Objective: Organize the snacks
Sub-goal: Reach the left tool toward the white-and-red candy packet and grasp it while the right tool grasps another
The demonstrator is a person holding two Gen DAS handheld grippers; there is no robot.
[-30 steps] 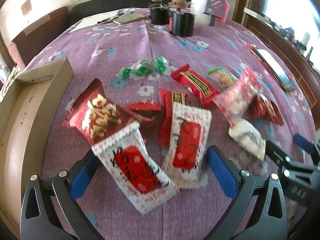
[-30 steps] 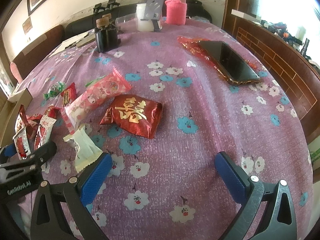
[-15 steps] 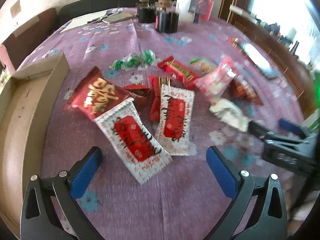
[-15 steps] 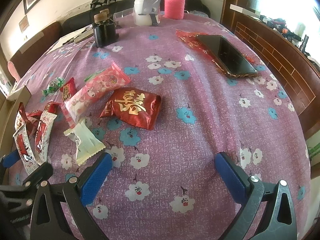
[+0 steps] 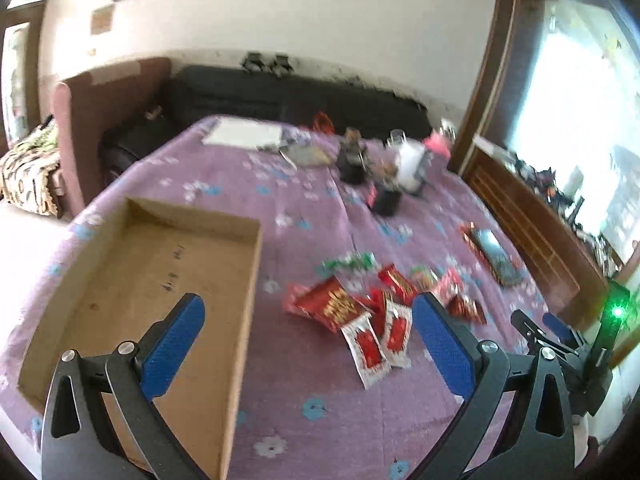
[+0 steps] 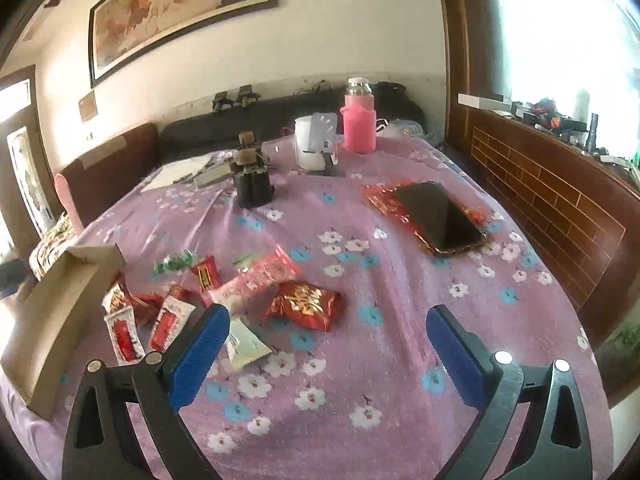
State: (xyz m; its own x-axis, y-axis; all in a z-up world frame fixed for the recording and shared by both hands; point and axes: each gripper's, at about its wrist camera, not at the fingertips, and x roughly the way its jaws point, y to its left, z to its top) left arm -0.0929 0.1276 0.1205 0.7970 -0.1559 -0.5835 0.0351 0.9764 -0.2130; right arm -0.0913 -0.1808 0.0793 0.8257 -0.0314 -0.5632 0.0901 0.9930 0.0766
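A desk [image 6: 400,360] under a purple cloth printed with blue and white flowers fills both views. Behind it runs a dark sofa against a cream wall, with a framed painting [image 6: 180,12] above and a bright window over a wooden ledge on the right.

At the desk's left edge lies a shallow cardboard box [image 5: 132,280]; the left wrist view looks straight into it, and its floor is bare apart from a few small dark marks. To its right, loose on the cloth, is a cluster of snack packets: a red packet with gold print [image 5: 336,307], two white-and-red sachets [image 5: 378,340] side by side, and green-wrapped sweets [image 5: 350,261] just beyond.

The right wrist view shows more clearly a pink packet [image 6: 256,280], a red foil packet with gold lettering [image 6: 306,304] and a pale wrapper [image 6: 246,344] near its left finger. Farther right, a dark phone [image 6: 440,216] rests on a red wrapper; at the back stand a pink bottle [image 6: 359,124] and a black holder [image 6: 254,188].

The left tongs [image 5: 308,344] hang apart and empty over the box edge and the cloth. The right tongs [image 6: 326,354] are also spread wide, holding nothing.
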